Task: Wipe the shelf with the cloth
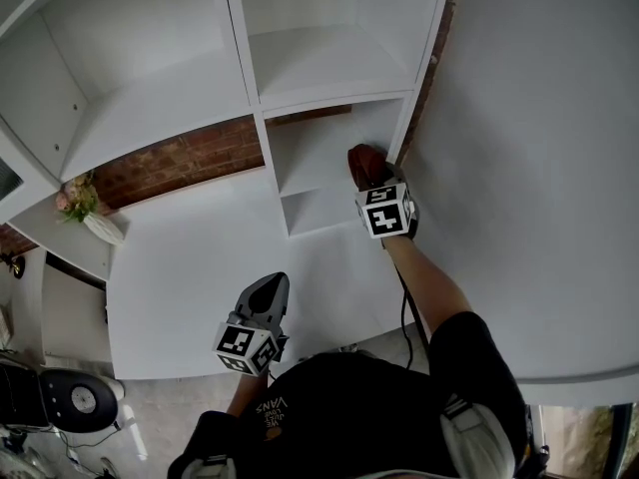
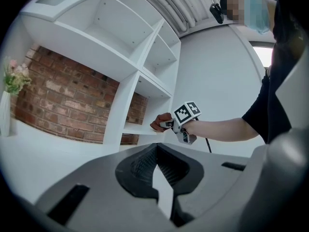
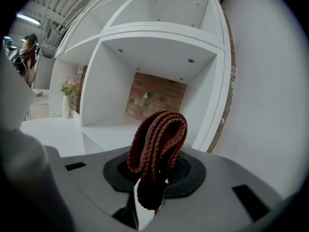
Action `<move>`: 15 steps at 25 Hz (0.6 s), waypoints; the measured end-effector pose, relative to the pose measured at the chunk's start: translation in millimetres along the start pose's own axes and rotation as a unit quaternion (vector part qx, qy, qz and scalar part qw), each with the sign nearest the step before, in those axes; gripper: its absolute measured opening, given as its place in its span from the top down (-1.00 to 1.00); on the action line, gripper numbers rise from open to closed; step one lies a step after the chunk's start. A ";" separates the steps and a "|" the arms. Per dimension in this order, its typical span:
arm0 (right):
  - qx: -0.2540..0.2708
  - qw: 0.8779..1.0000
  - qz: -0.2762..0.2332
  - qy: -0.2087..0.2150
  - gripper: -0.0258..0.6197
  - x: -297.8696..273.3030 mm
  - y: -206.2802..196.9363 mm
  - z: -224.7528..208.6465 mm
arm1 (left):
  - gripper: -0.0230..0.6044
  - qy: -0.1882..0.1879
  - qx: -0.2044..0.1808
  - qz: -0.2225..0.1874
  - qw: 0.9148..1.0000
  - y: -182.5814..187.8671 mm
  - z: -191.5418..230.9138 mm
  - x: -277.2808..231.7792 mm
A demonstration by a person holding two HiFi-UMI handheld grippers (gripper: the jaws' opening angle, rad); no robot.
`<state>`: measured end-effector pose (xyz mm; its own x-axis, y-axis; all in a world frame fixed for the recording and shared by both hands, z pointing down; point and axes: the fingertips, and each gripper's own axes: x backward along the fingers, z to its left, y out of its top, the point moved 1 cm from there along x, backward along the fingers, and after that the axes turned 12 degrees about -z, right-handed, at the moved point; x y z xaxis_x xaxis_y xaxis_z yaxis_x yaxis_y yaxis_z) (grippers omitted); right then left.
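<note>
One cloth (image 3: 159, 137), brown and folded, is pinched in the right tongs (image 3: 150, 190) at the low shelf (image 1: 318, 211), centre of the head view, near its right upright. Whether it touches the board cannot be told. The left tongs (image 2: 155, 164), lower centre, are pressed together on nothing. Step in hand: bringing the cloth to the shelf. Next move: press it down and sweep across the board.

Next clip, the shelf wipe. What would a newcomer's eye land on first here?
The brown knitted cloth stands out most. It is pinched in the right claw at the mouth of the lower right compartment of the white shelf. Red brick wall shows behind the shelf. The left claw hangs shut and empty, low over the white counter.
</note>
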<state>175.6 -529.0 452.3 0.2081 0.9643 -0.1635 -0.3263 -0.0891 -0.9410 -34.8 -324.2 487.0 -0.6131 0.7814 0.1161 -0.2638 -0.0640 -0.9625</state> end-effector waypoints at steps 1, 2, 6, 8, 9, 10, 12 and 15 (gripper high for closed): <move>-0.006 1.000 -0.007 -0.001 0.63 3.5 2.3 2.9 | 0.91 0.000 -0.001 0.000 1.000 1.1 1.4 2.6; -0.012 1.000 -0.014 -0.001 0.63 7.5 4.8 6.0 | 0.91 -0.001 -0.002 0.001 1.000 2.1 3.0 5.3; -0.036 0.999 -0.032 -0.002 0.63 27.8 10.7 20.9 | 0.91 -0.006 -0.004 0.003 1.000 5.6 9.5 17.3; -0.047 0.998 -0.039 -0.005 0.63 39.4 10.4 28.2 | 0.91 -0.012 -0.005 0.005 1.000 6.9 11.6 23.3; -0.053 0.998 -0.041 -0.006 0.63 45.6 9.7 32.0 | 0.91 -0.016 -0.005 0.006 1.000 7.2 12.4 26.3; -0.059 0.997 -0.042 -0.008 0.63 52.0 8.9 35.9 | 0.91 -0.020 -0.006 0.008 1.000 7.1 13.2 29.2; -0.071 0.996 -0.043 -0.011 0.63 65.4 6.6 44.4 | 0.91 -0.027 -0.006 0.012 1.000 6.4 14.9 35.3; -0.089 0.995 -0.044 -0.014 0.63 86.6 1.5 58.6 | 0.91 -0.037 -0.002 0.019 0.999 4.4 17.6 44.7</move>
<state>139.1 -431.0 454.0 0.2012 0.9768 -0.0728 -0.1392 -0.0451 -0.9892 -76.4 -300.5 492.3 -0.6764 0.7300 0.0976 -0.2371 -0.0903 -0.9673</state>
